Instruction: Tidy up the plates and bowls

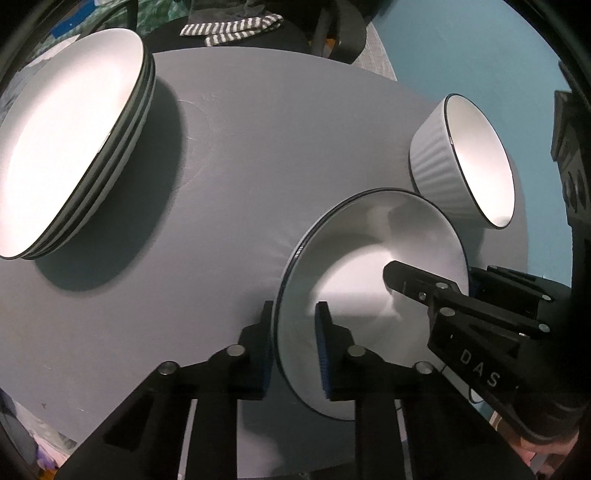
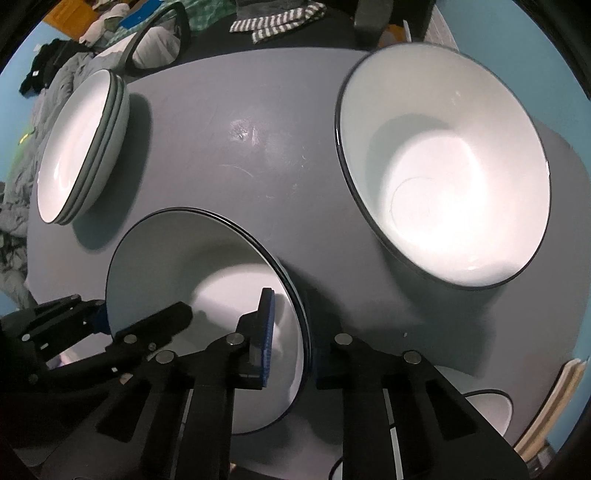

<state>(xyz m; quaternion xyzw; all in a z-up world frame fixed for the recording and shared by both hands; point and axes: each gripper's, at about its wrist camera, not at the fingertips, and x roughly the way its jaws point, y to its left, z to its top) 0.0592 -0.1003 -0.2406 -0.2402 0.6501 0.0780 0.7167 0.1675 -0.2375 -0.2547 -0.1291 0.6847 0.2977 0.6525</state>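
Observation:
A white deep plate (image 1: pixel 369 266) (image 2: pixel 192 258) with a dark rim sits near the front of the grey round table (image 1: pixel 251 155) (image 2: pixel 229 155). My left gripper (image 1: pixel 293 354) (image 2: pixel 107 314) is shut on its left rim, one blue pad inside and one outside. On the opposite rim my right gripper (image 2: pixel 295 347) (image 1: pixel 465 280) is shut the same way. A stack of similar plates (image 1: pixel 74 140) (image 2: pixel 81 147) stands far left. To the right stands a white ribbed bowl (image 1: pixel 461 158) (image 2: pixel 443 177), apart from the held plate.
Another white bowl (image 2: pixel 491 406) shows partly at the lower right, below the table edge. A grey-and-white striped cloth (image 1: pixel 232 27) (image 2: pixel 277 20) lies on a dark chair behind the table. Blue wall lies beyond the table's right side.

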